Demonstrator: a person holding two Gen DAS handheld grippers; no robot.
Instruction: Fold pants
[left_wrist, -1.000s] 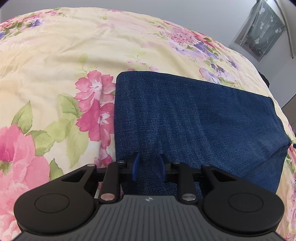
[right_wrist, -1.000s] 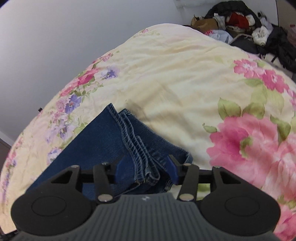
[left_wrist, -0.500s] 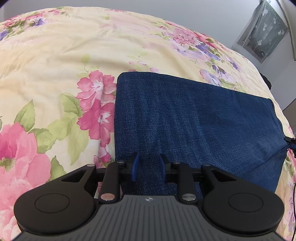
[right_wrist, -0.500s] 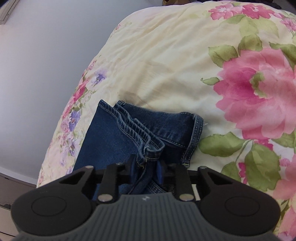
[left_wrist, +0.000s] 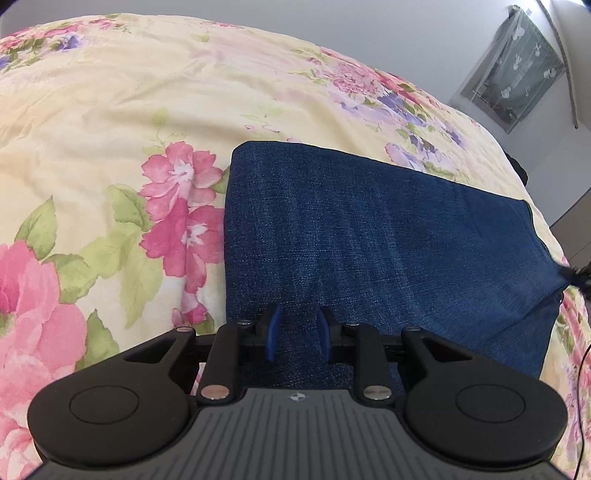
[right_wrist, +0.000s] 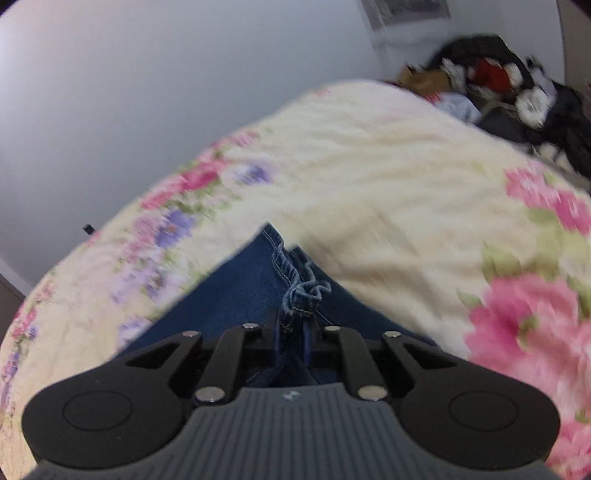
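Note:
Dark blue denim pants (left_wrist: 376, 236) lie folded flat on a floral bedspread (left_wrist: 110, 110). My left gripper (left_wrist: 297, 334) rests over their near edge, its blue fingers narrowly apart with denim between them. In the blurred right wrist view my right gripper (right_wrist: 293, 332) is shut on the bunched hem end of the pants (right_wrist: 301, 295), which is lifted off the bed. The right gripper's tip shows at the far right of the left wrist view (left_wrist: 578, 275), pulling the cloth's corner taut.
A pile of clothes and bags (right_wrist: 509, 85) lies beyond the bed at the upper right. A grey wall (right_wrist: 147, 92) stands behind the bed. A curtained window (left_wrist: 517, 85) is on the far wall.
My right gripper closed on the hem end of the pants and lifted it, swinging the view upward. The left gripper stayed over the near edge.

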